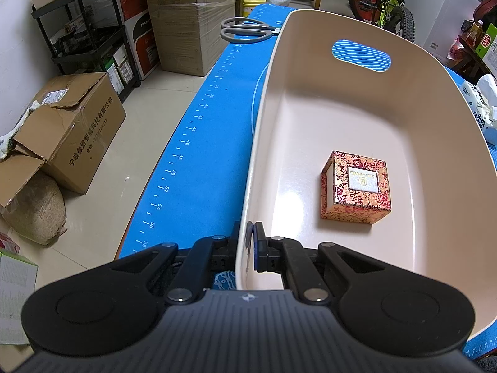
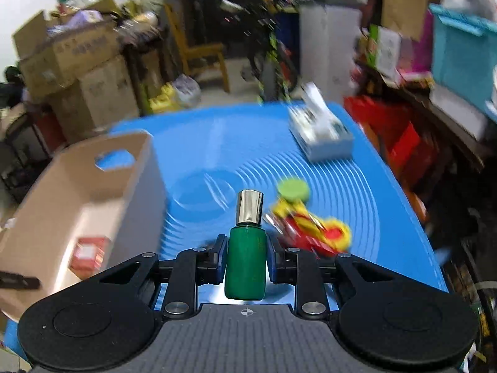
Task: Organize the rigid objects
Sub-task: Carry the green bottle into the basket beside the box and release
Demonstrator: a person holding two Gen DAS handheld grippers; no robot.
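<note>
My left gripper (image 1: 248, 242) is shut on the near left rim of a beige plastic basket (image 1: 267, 99) that stands on the blue mat (image 1: 198, 143). A red and gold patterned box (image 1: 355, 188) lies on the basket floor. My right gripper (image 2: 247, 258) is shut on a green bottle (image 2: 246, 267) with a silver cap, held upright above the mat (image 2: 236, 143). In the blurred right wrist view the basket (image 2: 80, 183) is to the left with the patterned box (image 2: 90, 256) inside. A red and yellow toy (image 2: 313, 233) and a green disc (image 2: 292, 189) lie just beyond the bottle.
Grey-handled scissors (image 1: 245, 29) lie on the mat beyond the basket. A tissue box (image 2: 320, 133) sits at the mat's far right, also seen in the left wrist view (image 1: 483, 108). Cardboard boxes (image 1: 65, 133), a black shelf and a bicycle stand on the floor around the table.
</note>
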